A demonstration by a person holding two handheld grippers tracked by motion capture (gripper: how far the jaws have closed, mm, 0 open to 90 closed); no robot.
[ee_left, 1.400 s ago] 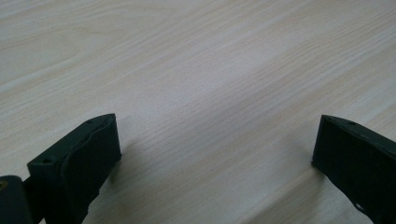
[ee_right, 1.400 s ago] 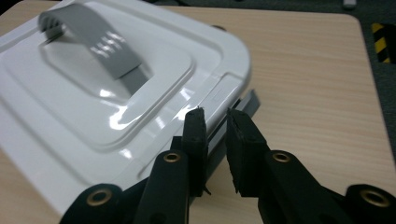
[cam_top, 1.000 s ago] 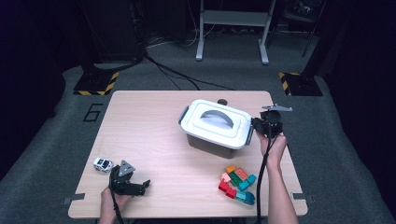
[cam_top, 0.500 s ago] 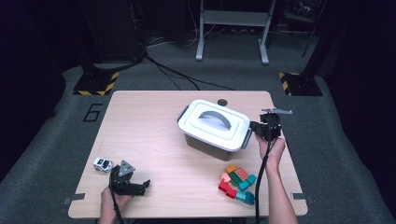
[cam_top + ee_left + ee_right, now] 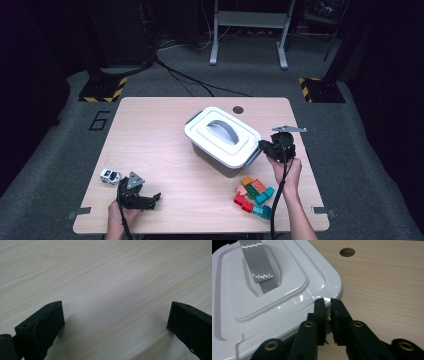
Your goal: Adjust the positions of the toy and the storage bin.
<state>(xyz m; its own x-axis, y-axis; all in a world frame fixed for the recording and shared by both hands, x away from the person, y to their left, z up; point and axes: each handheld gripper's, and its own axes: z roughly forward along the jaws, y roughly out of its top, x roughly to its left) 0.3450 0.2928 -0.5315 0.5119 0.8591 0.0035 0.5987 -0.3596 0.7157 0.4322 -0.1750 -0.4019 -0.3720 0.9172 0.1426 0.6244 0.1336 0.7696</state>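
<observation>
A white lidded box (image 5: 222, 137) with a grey handle (image 5: 223, 131) stands in the middle of the wooden table (image 5: 160, 130). My right gripper (image 5: 263, 146) is shut, its tips against the box's right-hand rim. In the right gripper view the two jaws (image 5: 329, 301) stand close together and touch the edge of the white lid (image 5: 274, 290), beside the grey handle (image 5: 258, 267). My left gripper (image 5: 154, 198) rests near the table's front left, open. In the left gripper view its jaws (image 5: 116, 315) are wide apart over bare wood (image 5: 112, 277).
A small white toy car (image 5: 110, 176) sits just left of the left gripper. A heap of coloured blocks (image 5: 254, 195) lies at the front right, beside the right forearm. A round hole (image 5: 238, 109) pierces the table behind the box.
My right gripper has slid a little to the left and toward me, up to the box's rim. The left gripper has stayed where it was.
</observation>
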